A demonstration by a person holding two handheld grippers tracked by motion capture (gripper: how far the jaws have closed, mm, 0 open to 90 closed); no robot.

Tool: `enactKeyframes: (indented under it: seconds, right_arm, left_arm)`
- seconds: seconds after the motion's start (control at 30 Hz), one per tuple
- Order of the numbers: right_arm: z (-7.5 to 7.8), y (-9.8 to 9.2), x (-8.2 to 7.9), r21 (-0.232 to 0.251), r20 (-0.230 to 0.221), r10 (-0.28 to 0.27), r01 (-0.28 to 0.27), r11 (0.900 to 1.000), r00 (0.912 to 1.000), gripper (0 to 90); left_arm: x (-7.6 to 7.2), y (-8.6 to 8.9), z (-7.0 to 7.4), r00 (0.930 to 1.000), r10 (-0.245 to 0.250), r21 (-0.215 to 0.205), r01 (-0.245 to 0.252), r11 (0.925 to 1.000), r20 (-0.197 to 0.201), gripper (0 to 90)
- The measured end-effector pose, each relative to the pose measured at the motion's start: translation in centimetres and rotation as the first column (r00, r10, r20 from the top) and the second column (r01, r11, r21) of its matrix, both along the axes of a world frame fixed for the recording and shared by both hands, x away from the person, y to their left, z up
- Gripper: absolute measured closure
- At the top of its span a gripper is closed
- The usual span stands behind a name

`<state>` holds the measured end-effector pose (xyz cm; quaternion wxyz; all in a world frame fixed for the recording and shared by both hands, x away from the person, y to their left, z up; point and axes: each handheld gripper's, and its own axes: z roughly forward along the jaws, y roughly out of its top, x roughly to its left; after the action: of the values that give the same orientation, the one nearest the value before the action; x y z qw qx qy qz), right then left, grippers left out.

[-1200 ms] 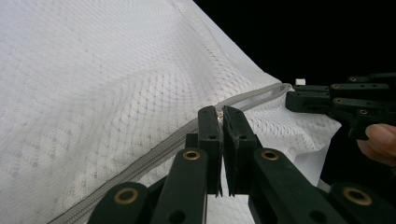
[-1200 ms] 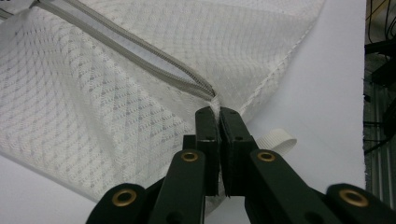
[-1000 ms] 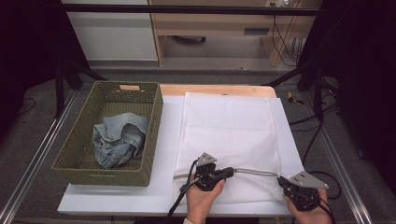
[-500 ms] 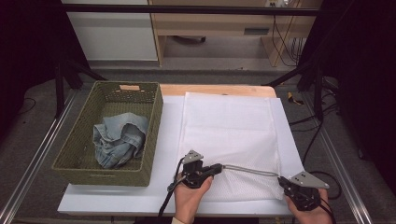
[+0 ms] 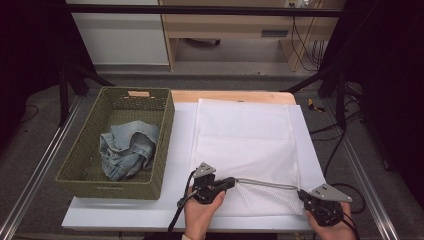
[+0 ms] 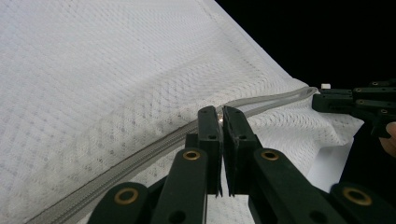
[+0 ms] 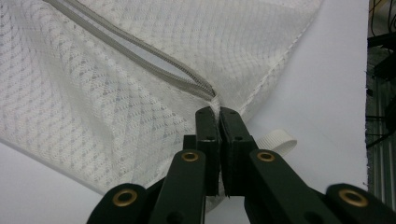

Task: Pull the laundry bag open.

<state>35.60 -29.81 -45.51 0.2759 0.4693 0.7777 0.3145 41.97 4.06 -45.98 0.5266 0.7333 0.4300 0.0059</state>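
Unzipping: step in hand looks to be opening the white mesh laundry bag (image 5: 245,145) along its near edge, judging by the open run of zipper (image 5: 265,184) between the two grippers.
Bag: lies flat on the white table (image 5: 125,217), right of the green woven basket (image 5: 165,145), near edge toward the person.
Left gripper (image 6: 218,114): jaws pressed together on a small metal piece at the zipper line, most likely the zipper pull (image 6: 218,117); in the high view it sits toward the left part of the bag's near edge.
Right gripper (image 7: 216,111): jaws clamped on the bag's corner fabric just where the zipper ends, beside a white hanging loop (image 7: 278,141); it seems to act as the anchor.
Zipper state: the two rows of teeth part near the right gripper; farther left, closed tape is visible ahead of the left jaws.
Basket: holds crumpled blue jeans (image 5: 127,150), well apart from both grippers.
Next move, by judgement: draw the pull farther left along the edge, anchor holding taut, keeping the mesh from bunching or snagging in the slider.
Then: likely fetch the jeans for bagging.
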Motion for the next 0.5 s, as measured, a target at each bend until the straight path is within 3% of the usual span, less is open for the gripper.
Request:
enactKeyframes:
  seconds: [0.07, 0.5]
  right_arm:
    - [0.0, 0.0, 0.0, -0.006, -0.003, -0.005, 0.005, 1.000, 1.0000, 87.8]
    - [0.0, -0.3, 0.0, 0.000, -0.011, -0.031, 0.031, 1.000, 0.9995, 87.8]
  left_arm:
    - [0.0, 0.3, -0.1, 0.9998, 0.019, 0.021, -0.020, 0.9996, 0.010, 86.8]
    - [-0.2, 2.7, -0.6, 0.9984, 0.056, -0.001, -0.056, 0.9985, -0.008, 86.8]
